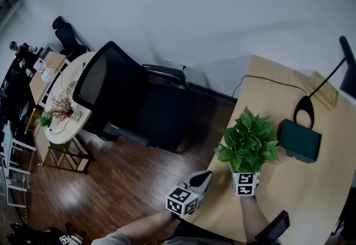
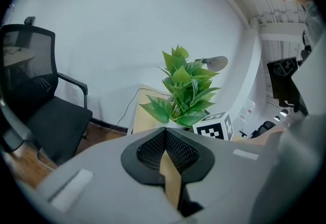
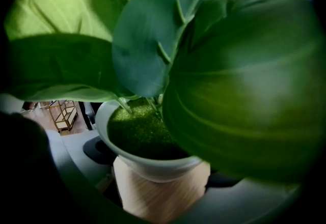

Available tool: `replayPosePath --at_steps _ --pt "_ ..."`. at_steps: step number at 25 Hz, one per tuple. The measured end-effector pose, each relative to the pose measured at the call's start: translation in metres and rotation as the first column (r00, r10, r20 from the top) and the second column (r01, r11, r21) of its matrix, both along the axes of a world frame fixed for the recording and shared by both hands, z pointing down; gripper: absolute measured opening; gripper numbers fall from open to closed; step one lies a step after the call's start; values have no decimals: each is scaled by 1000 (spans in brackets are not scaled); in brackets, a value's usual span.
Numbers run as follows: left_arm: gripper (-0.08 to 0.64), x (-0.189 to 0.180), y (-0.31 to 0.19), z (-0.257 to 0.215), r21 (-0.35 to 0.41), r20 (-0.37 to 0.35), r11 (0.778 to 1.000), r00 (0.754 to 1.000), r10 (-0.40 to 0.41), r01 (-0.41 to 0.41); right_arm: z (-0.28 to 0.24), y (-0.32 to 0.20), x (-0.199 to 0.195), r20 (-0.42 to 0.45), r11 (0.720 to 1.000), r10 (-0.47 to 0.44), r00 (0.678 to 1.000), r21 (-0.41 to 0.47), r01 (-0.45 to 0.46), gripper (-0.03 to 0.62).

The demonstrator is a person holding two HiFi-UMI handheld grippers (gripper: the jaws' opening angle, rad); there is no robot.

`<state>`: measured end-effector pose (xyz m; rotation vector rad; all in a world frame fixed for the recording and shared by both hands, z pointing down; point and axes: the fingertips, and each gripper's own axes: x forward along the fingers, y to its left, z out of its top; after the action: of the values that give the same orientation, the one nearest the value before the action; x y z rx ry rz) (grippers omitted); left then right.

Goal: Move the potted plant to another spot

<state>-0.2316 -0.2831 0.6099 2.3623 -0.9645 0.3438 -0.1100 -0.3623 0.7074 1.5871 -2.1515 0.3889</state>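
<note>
Potted plant (image 3: 142, 134) — its white pot is clamped between the right gripper's (image 3: 160, 166) fingers — while the left gripper's (image 2: 164, 135) fingers meet, empty.

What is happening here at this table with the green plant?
A person works at a wooden table with a hand-held gripper in each hand. The right gripper has its jaws closed on the white pot of the potted plant, near the table's edge. Whether the pot is lifted cannot be told. The left gripper is shut and empty, beside the plant at the table's edge.
</note>
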Motion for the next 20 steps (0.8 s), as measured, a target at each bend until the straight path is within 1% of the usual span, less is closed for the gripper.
replayPosePath --at_steps 5,9,13,20 --pt "-6 -1 4 1 1 0 1000 1000 4 -4 -3 4 -1 10 1000 -24 1000 15 24 543" --pt "-6 1 8 0 2 0 1000 1000 13 -13 -3 16 3 10 1000 -12 1000 0 12 543" --pt "-6 -1 16 -4 7 -8 1000 1000 16 -16 -9 38 6 11 1000 -5 1000 -22 6 543" --pt "-6 -8 25 -21 41 -33 999 999 10 -8 -37 80 8 37 1000 5 999 -27 -4 541"
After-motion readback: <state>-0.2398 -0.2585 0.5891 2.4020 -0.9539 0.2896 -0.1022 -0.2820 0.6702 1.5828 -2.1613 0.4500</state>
